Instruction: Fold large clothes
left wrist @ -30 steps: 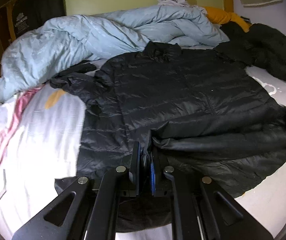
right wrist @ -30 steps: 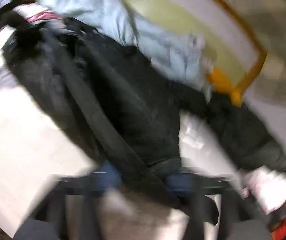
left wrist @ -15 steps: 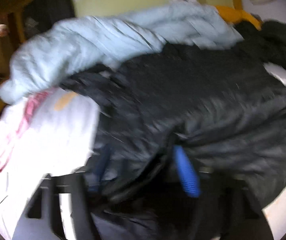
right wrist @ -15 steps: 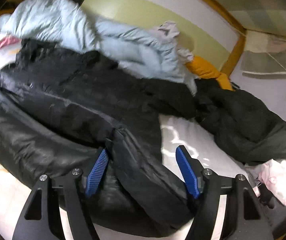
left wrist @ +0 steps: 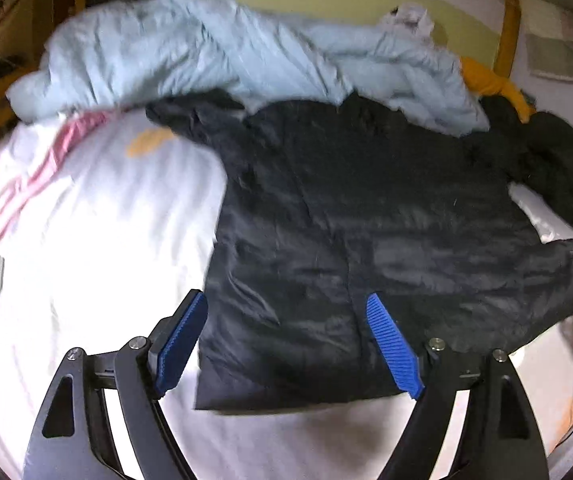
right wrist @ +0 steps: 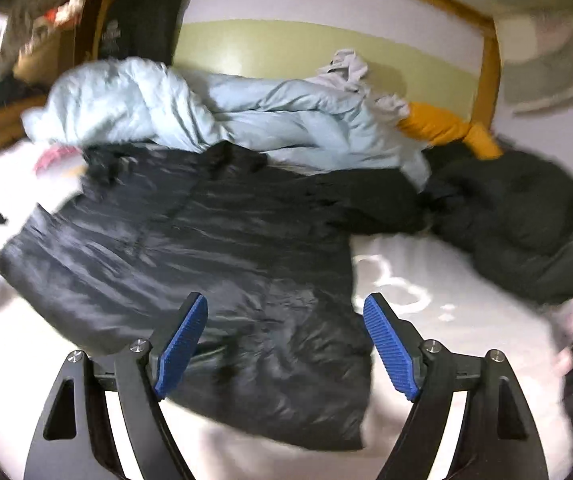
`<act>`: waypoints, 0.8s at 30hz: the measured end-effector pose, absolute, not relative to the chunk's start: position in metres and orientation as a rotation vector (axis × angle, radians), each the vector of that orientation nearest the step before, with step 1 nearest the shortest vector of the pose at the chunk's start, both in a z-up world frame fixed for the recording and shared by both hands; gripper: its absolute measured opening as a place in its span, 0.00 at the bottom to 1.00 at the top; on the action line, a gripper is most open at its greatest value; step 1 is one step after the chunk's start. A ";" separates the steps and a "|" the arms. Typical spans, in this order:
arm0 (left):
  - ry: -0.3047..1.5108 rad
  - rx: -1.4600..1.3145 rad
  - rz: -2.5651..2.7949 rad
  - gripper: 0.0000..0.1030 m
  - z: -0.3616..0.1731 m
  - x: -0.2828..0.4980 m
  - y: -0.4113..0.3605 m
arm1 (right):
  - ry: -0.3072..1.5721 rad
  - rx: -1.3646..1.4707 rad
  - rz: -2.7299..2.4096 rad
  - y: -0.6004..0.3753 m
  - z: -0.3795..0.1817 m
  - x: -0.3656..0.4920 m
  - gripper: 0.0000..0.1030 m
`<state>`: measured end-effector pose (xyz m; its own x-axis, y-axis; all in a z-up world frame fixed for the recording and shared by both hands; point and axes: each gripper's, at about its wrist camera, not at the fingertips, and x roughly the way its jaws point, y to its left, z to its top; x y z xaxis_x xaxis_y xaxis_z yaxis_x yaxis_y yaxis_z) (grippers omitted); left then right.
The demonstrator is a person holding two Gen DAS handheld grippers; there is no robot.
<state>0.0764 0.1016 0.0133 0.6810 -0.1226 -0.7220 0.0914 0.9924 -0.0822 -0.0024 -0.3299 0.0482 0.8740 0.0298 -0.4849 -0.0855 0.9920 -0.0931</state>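
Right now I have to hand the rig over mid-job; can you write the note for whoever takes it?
Left gripper: open, empty, above the near hem of the black quilted puffer jacket.
Right gripper: open, empty, over the same jacket's hem.
Jacket lies spread out on the white bedsheet, collar toward the pale blue duvet. A second dark coat is heaped to the right.
Done: jacket laid out.
Left: fold sleeves in, fold the body, then the other coat.

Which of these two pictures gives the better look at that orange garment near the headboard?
The right wrist view. There the orange garment lies in full sight beside the light blue duvet. In the left wrist view it sits smaller, near the edge, partly behind the duvet.
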 end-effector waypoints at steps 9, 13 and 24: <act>0.888 -0.158 0.049 0.11 -0.027 0.098 0.128 | 0.678 0.199 0.016 -0.394 0.029 0.014 0.81; 0.892 -0.192 0.070 0.09 -0.028 0.098 0.131 | 0.802 0.334 0.092 -0.406 0.001 0.030 0.71; 0.902 -0.148 0.076 0.06 -0.029 0.096 0.123 | 0.657 0.383 0.037 -0.411 -0.005 0.042 0.06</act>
